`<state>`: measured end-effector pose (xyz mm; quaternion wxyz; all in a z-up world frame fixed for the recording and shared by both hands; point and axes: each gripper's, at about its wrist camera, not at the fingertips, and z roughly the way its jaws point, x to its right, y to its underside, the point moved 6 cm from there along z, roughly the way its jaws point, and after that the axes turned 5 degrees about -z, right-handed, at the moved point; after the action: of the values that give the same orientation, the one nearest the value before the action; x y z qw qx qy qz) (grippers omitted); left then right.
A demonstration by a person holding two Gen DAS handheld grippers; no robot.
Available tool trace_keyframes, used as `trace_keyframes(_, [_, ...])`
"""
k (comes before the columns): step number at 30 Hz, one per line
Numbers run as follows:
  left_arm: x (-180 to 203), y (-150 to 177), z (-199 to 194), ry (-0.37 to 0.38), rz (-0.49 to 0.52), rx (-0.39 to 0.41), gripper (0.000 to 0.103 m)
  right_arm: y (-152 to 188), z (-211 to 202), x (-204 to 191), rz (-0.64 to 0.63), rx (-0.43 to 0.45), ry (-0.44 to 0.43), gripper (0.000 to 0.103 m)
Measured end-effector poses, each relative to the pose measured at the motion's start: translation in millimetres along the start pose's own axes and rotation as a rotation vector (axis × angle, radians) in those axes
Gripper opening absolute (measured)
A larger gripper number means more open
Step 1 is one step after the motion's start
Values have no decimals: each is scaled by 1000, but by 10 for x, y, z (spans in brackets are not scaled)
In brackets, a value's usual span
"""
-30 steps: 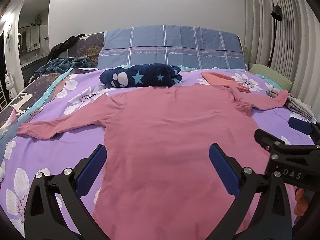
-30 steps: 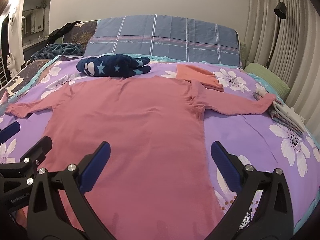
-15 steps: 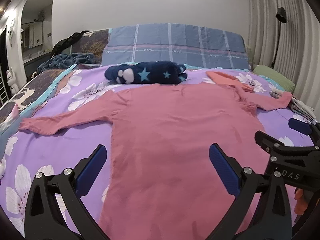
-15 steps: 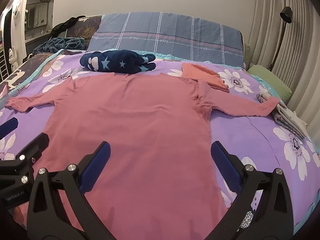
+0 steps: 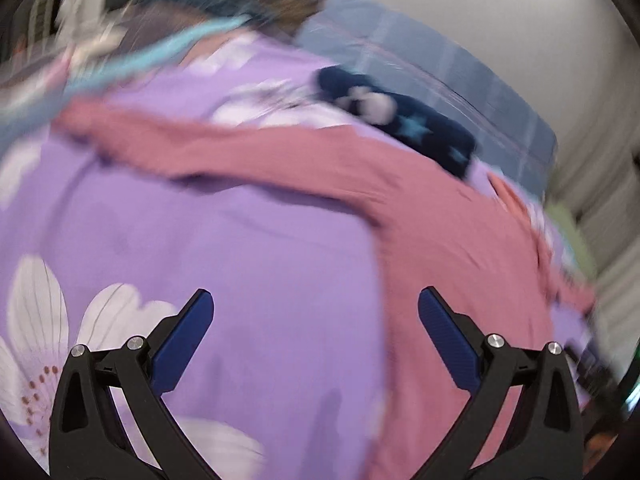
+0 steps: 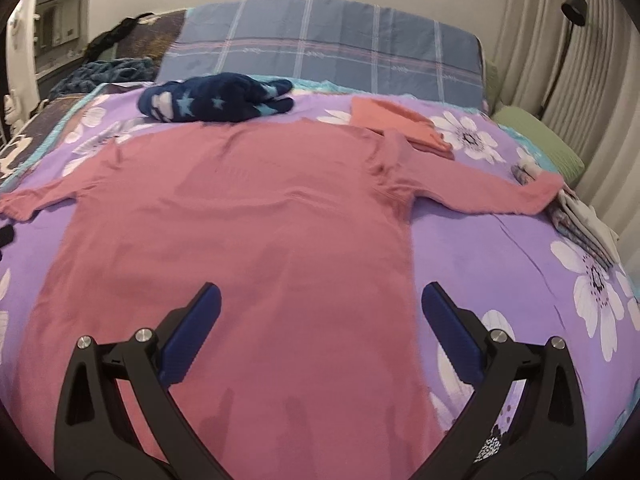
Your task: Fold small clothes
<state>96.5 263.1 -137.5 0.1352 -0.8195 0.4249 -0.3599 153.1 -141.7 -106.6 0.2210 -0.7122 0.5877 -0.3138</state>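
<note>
A pink long-sleeved top [image 6: 248, 216] lies flat and spread out on the purple flowered bedspread [image 6: 500, 264], sleeves out to both sides. My right gripper [image 6: 320, 312] is open and empty above the lower body of the top. My left gripper [image 5: 314, 320] is open and empty over bare bedspread [image 5: 200, 248], left of the top's body [image 5: 460, 248] and below its left sleeve [image 5: 192, 144]. The left wrist view is blurred and tilted.
A dark blue star-patterned bundle [image 6: 216, 98] lies past the collar. A folded orange-pink garment [image 6: 396, 124] and a folded pale stack [image 6: 584, 220] sit at the right. A blue plaid pillow [image 6: 320, 48] and a green cushion [image 6: 540, 144] lie behind.
My left gripper has swung quickly to the left, off the top's body and over the bedspread near the left sleeve. My right gripper has shifted only slightly. Both stay open.
</note>
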Motion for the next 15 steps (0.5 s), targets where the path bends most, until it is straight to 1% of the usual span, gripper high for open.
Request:
trace_keyframes(1, [-180, -82, 38, 13, -57, -6, 100, 0, 28, 6, 0, -7, 5, 101])
trace_keyframes(2, [-402, -194, 67, 9, -116, 5, 98, -11, 66, 16, 0, -16, 13, 101])
trace_keyframes(4, [-722, -381, 75, -23, -189, 46, 97, -36, 109, 16, -1, -19, 24, 101])
trace_keyframes(5, [-868, -475, 75, -33, -227, 67, 93, -62, 131, 1, -2, -19, 27, 101])
trace_keyframes(6, [-1051, -602, 86, -32, -272, 88, 90, -83, 151, -12, -4, -19, 28, 101])
trace_keyframes(7, [-1173, -696, 109, -30, -300, 99, 86, -112, 179, -41, -7, -19, 26, 101])
trace_keyframes(8, [-1279, -786, 134, -34, -323, 108, 80, -135, 208, -64, -9, -22, 23, 101])
trace_keyframes(9, [-1403, -899, 175, -51, -343, 118, 77, -149, 231, -88, -11, -26, 19, 101])
trace_keyframes(11, [-1565, -1090, 253, -81, -350, 135, 68, -179, 282, -145, -9, -37, 9, 101])
trace_keyframes(15, [-1813, -1404, 350, -117, -400, 172, 63, -222, 376, -234, -8, -53, -1, 101])
